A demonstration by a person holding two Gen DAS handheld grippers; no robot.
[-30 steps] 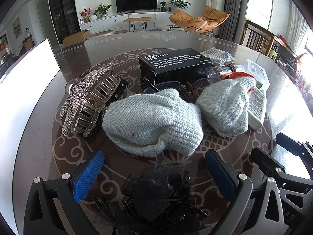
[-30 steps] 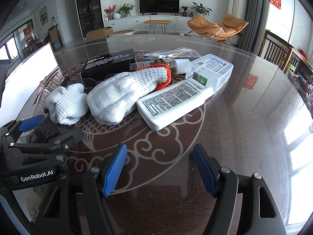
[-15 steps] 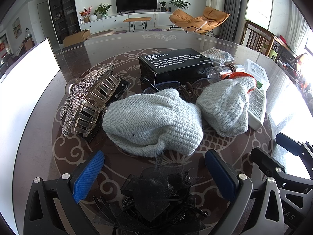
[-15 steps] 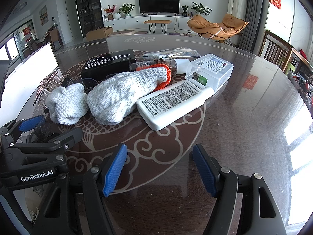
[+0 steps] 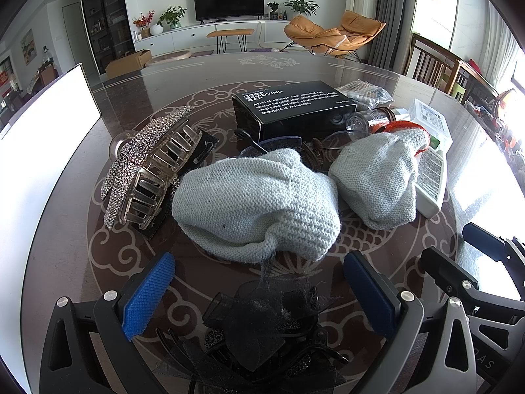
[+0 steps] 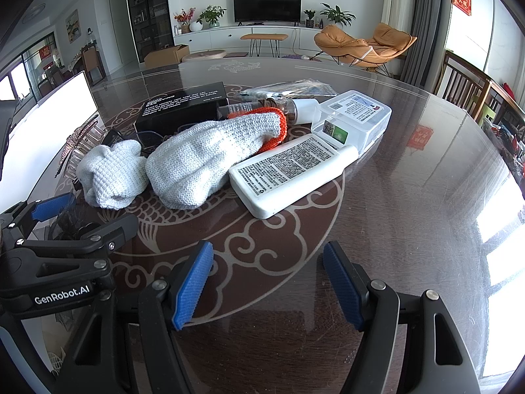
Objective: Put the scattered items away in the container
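Fingers of the left gripper (image 5: 259,290) are sitting wide apart, gripping nothing, with a black mesh hair bow (image 5: 262,325) lying on the counter (image 5: 65,246) between and just below them. Fingers of the right gripper (image 6: 267,287) are also spread wide, hovering over bare counter and holding nothing. Both grippers are sitting side by side at the near edge, each showing in the other's view.

Scattered items are lying in a cluster mid-counter. Near grey knit glove (image 5: 259,207) is bunched up just ahead of the left gripper. Second knit glove (image 5: 377,177) with an orange cuff is lying to its right, touching a white flat bottle (image 6: 288,174) with a printed label. Clear plastic box (image 6: 354,121) is sitting just behind the bottle, touching it. Rhinestone hair claw (image 5: 147,164) is resting on a black card to the left of the near glove. Black box (image 5: 295,108) with white text is standing behind the gloves; glasses (image 5: 272,146) are partly hidden between it and the near glove. Small clear bottle (image 5: 370,120) is lying on its side beside the black box, with a crinkled clear bag (image 5: 364,90) behind it. White container (image 5: 36,151) is showing at the far left, overexposed, well apart from the cluster.
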